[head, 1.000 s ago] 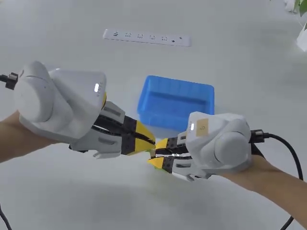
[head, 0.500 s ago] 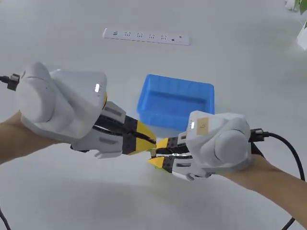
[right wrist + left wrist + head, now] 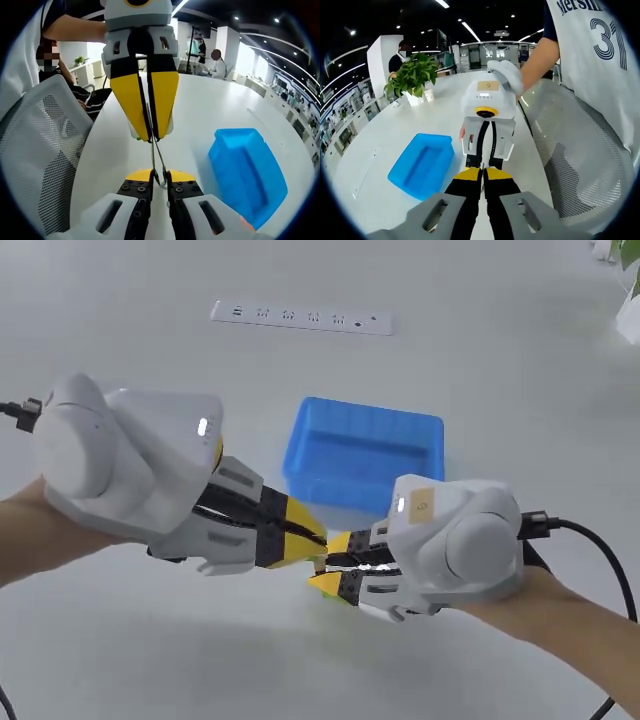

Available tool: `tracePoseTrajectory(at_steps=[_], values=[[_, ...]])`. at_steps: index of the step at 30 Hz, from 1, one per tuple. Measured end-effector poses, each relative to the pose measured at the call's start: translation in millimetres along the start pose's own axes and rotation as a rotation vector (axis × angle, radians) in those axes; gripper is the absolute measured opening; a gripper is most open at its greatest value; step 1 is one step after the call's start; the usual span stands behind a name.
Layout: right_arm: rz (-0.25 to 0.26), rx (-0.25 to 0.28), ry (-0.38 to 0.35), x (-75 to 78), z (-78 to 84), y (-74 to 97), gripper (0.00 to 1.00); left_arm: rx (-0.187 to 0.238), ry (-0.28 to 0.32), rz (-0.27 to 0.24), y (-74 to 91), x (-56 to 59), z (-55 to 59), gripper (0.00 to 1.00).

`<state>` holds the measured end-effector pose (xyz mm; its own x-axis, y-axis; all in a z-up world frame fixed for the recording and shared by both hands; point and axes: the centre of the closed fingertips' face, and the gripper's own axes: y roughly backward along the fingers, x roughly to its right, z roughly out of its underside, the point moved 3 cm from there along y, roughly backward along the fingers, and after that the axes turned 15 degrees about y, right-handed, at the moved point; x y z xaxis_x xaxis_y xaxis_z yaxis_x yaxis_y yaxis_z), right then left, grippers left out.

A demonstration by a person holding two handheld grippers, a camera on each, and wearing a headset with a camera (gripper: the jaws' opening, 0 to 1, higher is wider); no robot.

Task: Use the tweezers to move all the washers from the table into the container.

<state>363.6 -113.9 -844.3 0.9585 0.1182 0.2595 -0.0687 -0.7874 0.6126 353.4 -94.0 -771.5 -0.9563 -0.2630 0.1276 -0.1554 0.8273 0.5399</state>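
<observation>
On white table (image 3: 480,360), blue container (image 3: 340,488)

Glossy blue plastic container (image 3: 365,455) on a matt table (image 3: 150,660) (tweezers (image 3: 152,150): bare shiny metal).

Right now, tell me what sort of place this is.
Probably an open-plan office or showroom: a long white table with a power strip on it, a mesh office chair, a potted plant and rows of ceiling lights.
</observation>
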Motion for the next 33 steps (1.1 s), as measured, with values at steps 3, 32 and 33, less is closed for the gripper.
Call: tracePoseTrajectory(at_steps=[3, 32, 33], values=[[0.003, 0.003, -0.008, 0.9, 0.6, -0.6, 0.12, 0.000, 0.001, -0.005, 0.1, -1.4, -0.2, 0.06], [0.011, -0.011, 0.004, 2.2, -0.6, 3.6, 0.10, 0.001, 0.015, 0.003, 6.1, -1.4, -4.2, 0.06], [0.013, -0.009, 0.007, 2.7, -1.6, 4.0, 0.10, 0.003, 0.015, 0.002, 6.9, -1.5, -5.1, 0.06]])
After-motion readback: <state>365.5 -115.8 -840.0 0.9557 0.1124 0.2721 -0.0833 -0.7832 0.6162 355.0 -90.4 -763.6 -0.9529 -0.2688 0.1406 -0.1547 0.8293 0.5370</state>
